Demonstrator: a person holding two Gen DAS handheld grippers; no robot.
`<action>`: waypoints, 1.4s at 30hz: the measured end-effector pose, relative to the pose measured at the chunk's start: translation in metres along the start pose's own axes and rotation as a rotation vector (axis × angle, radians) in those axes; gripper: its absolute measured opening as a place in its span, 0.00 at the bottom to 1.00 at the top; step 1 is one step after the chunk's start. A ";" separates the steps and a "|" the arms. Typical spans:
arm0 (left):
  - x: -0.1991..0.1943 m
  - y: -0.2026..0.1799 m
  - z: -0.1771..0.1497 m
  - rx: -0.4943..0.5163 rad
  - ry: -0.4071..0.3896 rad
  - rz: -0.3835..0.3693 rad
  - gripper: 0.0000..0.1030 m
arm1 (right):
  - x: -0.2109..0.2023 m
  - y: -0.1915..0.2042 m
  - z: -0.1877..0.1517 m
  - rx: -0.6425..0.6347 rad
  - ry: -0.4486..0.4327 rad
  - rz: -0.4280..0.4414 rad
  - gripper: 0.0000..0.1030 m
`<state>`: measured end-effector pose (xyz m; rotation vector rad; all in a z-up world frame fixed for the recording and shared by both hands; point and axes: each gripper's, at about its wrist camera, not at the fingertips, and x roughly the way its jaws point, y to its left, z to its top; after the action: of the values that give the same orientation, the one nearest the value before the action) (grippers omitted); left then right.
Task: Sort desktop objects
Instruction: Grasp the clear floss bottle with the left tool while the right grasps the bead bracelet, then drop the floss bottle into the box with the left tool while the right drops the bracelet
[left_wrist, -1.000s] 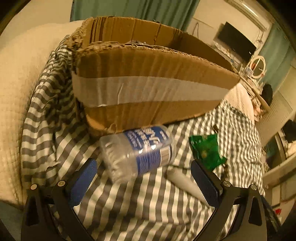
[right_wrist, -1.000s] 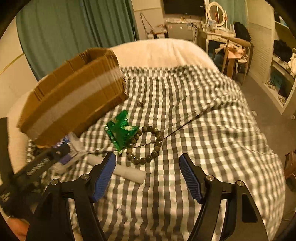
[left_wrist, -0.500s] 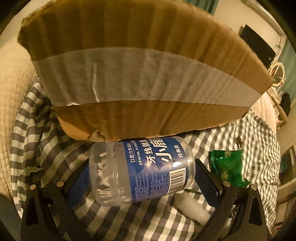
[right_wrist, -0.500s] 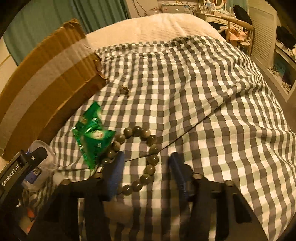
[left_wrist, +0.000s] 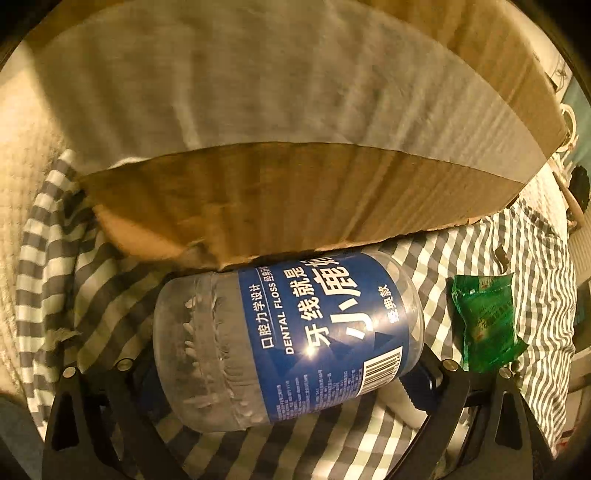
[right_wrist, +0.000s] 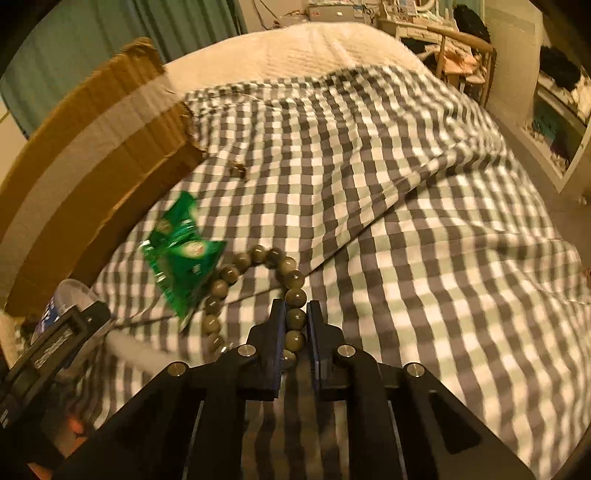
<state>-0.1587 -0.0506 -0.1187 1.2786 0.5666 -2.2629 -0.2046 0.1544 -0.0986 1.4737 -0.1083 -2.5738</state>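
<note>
While the right tool (right_wrist: 296, 320) pinches the bead bracelet (right_wrist: 255, 291) on the checked bed cover (right_wrist: 406, 221), the left tool (left_wrist: 288, 373) grips a dental floss jar (left_wrist: 288, 343) lying near the cardboard box (left_wrist: 295, 147), a green packet (left_wrist: 484, 321) to its right.

Your right gripper (right_wrist: 296, 321): black frame, dark blue finger pads (right_wrist: 275, 332), silver screws (right_wrist: 244, 349). Left gripper (left_wrist: 288, 369): same black frame, silver screws at 7 and 5 o'clock.
</note>
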 end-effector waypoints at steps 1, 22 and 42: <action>-0.002 0.003 -0.002 0.004 0.006 -0.005 0.98 | -0.008 0.003 -0.001 -0.012 -0.009 -0.002 0.11; -0.143 0.026 0.017 0.240 -0.156 -0.237 0.98 | -0.164 0.092 0.004 -0.229 -0.190 -0.017 0.11; -0.126 0.029 0.184 0.420 -0.275 -0.204 0.99 | -0.136 0.228 0.123 -0.341 -0.277 0.159 0.11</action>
<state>-0.2087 -0.1522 0.0756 1.0963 0.1279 -2.7744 -0.2173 -0.0474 0.1137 0.9492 0.1636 -2.4955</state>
